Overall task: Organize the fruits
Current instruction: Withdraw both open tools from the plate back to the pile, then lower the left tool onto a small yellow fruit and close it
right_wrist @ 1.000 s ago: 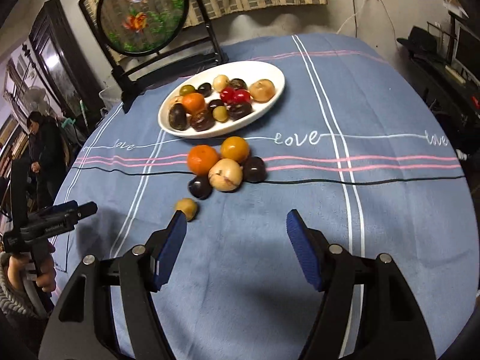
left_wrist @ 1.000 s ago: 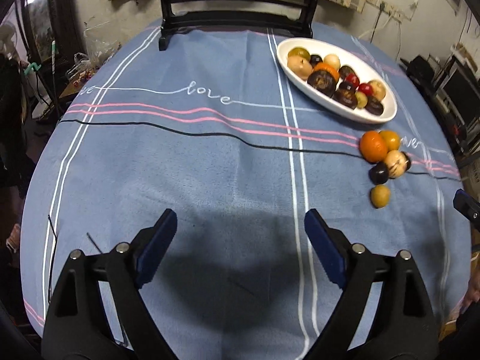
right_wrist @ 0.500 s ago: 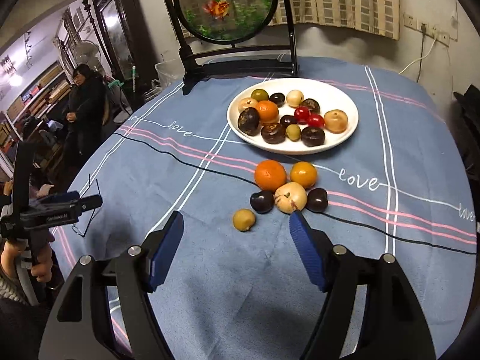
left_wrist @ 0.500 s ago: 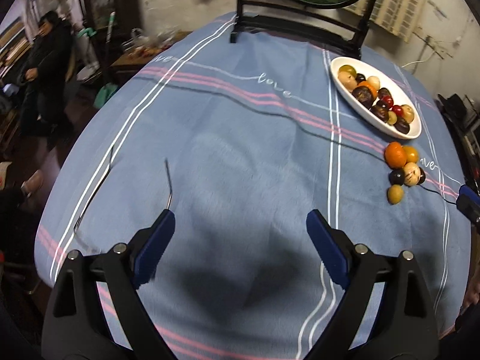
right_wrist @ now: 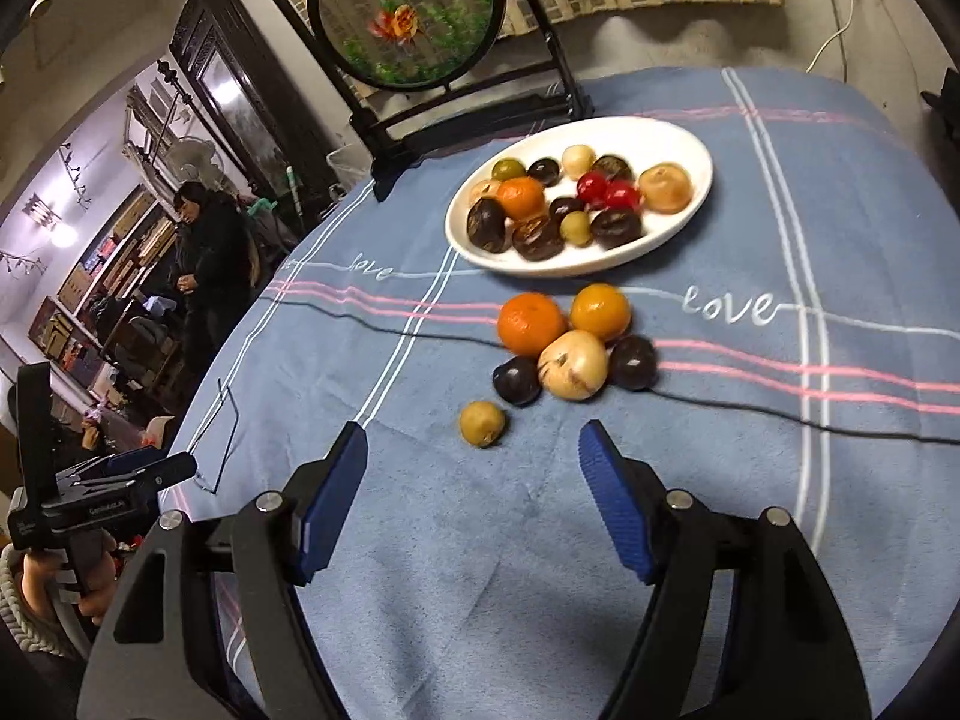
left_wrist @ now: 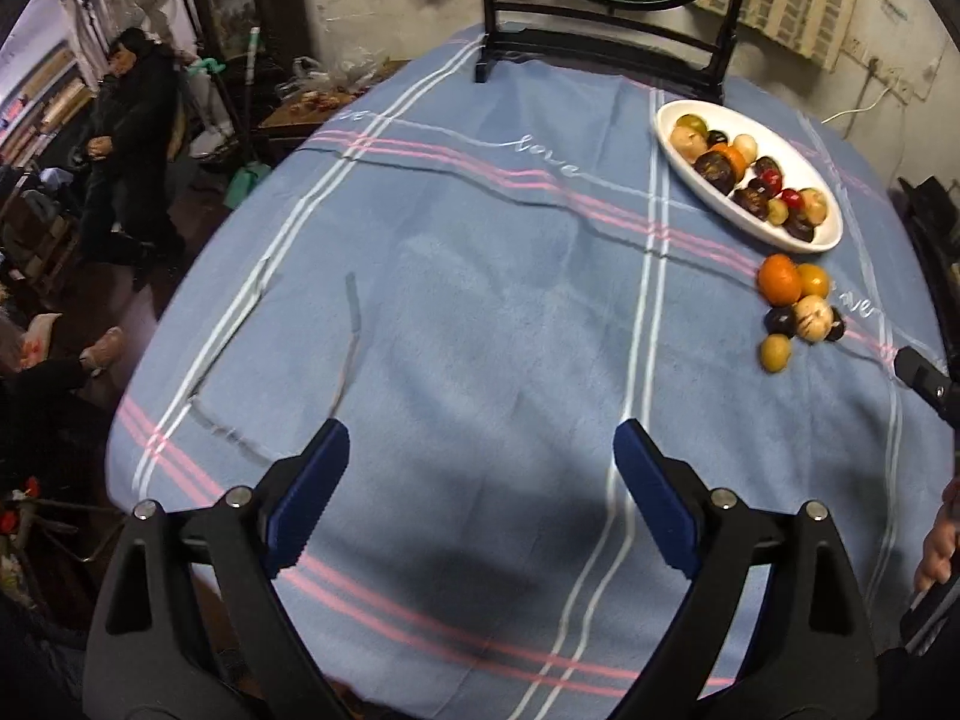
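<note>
With nothing between its spread jaws, the right gripper [right_wrist: 471,462] hung just short of the small round yellow-green fruit [right_wrist: 482,423] on the blue-clothed counter [right_wrist: 780,480], and a careless closure risked rolling it into the touching cluster before the white oval plate [right_wrist: 699,192].

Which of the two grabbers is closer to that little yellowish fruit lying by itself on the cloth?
The right gripper: the small yellow fruit lies just ahead of its open fingers. The left gripper hangs over bare blue tablecloth, with the fruit well off to one side.
</note>
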The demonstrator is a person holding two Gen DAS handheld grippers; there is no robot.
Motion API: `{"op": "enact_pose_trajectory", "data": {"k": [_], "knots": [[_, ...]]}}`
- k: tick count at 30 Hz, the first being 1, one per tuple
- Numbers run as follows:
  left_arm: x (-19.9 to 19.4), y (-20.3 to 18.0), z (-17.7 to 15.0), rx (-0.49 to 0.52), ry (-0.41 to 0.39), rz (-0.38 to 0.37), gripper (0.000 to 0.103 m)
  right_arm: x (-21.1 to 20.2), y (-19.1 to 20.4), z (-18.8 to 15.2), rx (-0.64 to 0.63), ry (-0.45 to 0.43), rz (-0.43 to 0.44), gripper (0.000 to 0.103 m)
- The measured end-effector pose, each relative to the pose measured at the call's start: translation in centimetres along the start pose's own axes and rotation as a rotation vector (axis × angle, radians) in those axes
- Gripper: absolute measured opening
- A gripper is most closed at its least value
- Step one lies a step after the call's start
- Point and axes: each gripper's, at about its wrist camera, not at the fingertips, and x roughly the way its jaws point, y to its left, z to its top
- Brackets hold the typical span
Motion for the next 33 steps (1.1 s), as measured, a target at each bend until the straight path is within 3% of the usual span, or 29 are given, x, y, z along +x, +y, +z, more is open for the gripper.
{"op": "enact_pose_trajectory", "data": {"k": [3, 11, 18, 22, 26, 29, 33], "knots": [[1.3, -1.2, 1.5, 0.057, -0.011, -0.075, 0.091, -1.0, -0.2, -0.3, 0.02, -0.038, -0.061, 0.074], [6.9, -6.3, 5.2, 0.251, 0.049, -0.241, 0.091, -4.0, -2.7, -2.7, 0.206, -0.115, -0.252, 0.074], [8.8, -13.4, 4.2, 0.462, 0.033, -0.348, 0.09, -6.4, -3.5, -3.4, 0.228, -0.152, -0.383, 0.073], [9.6, -16.3, 3.4, 0.524, 0.033, -0.395, 0.08, -6.9, -4.1, -4.0, 0.236, -0.132, -0.424, 0.073], [10.8, -17.4, 3.5, 0.502, 0.057, -0.42, 0.069, -7.3, -4.5, -4.4, 0.225, -0.113, -0.449, 0.073], [11.6, -18.0, 3.5, 0.49, 0.071, -0.441, 0.052, -7.7, -4.9, -4.6, 0.224, -0.108, -0.458, 0.073], [11.9, -19.0, 3.1, 0.498, 0.087, -0.466, 0.045, -7.8, -5.6, -4.7, 0.229, -0.105, -0.457, 0.073]]}}
